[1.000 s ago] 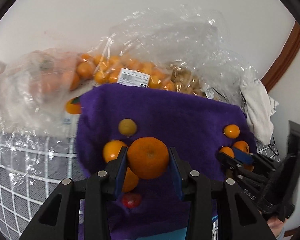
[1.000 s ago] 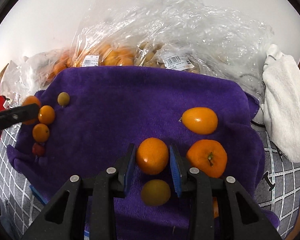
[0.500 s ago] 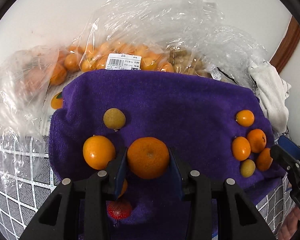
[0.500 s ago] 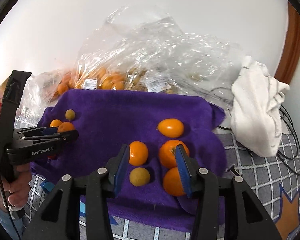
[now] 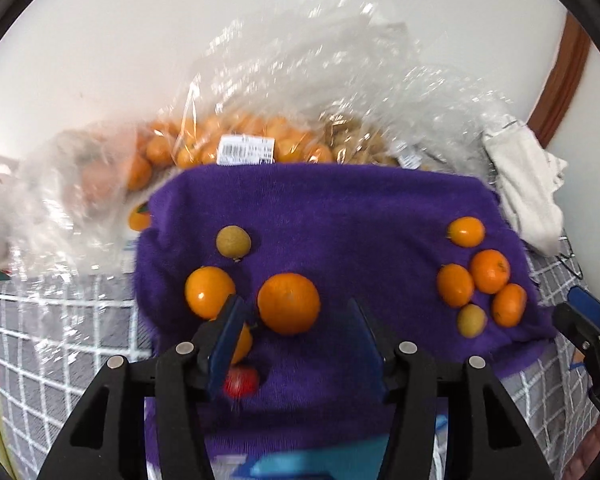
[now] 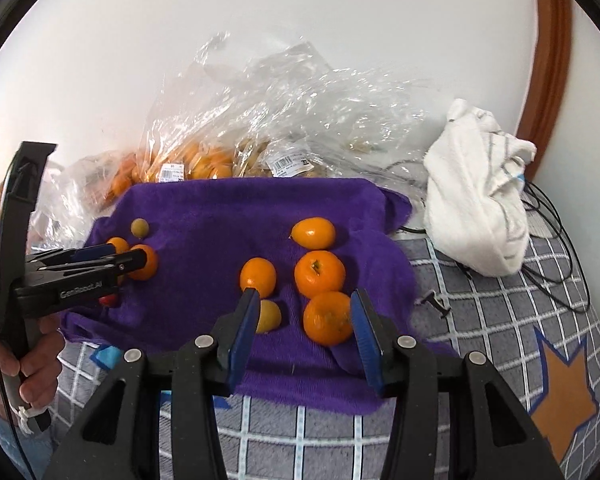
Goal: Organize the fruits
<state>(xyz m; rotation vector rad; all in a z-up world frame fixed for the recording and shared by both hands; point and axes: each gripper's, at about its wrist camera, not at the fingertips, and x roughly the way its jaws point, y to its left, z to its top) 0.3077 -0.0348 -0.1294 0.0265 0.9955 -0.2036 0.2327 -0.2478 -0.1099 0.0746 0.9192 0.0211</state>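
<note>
Tangerine [image 5: 288, 303] sits stem-away on the towel [image 5: 340, 208], between opening left fingers [image 5: 230, 334], untouched.

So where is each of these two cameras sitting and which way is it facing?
Left wrist view: sits on the left tool, angled down over the purple towel; its opening fingers straddle an orange without pressing it; the right tool shows at the right edge.
Right wrist view: sits on the right tool, angled down at the towel's right fruit cluster; fingers open, empty; the left tool and the hand holding it show at left.
Shared: the towel, both fruit groups, the plastic bags, the white cloth.
</note>
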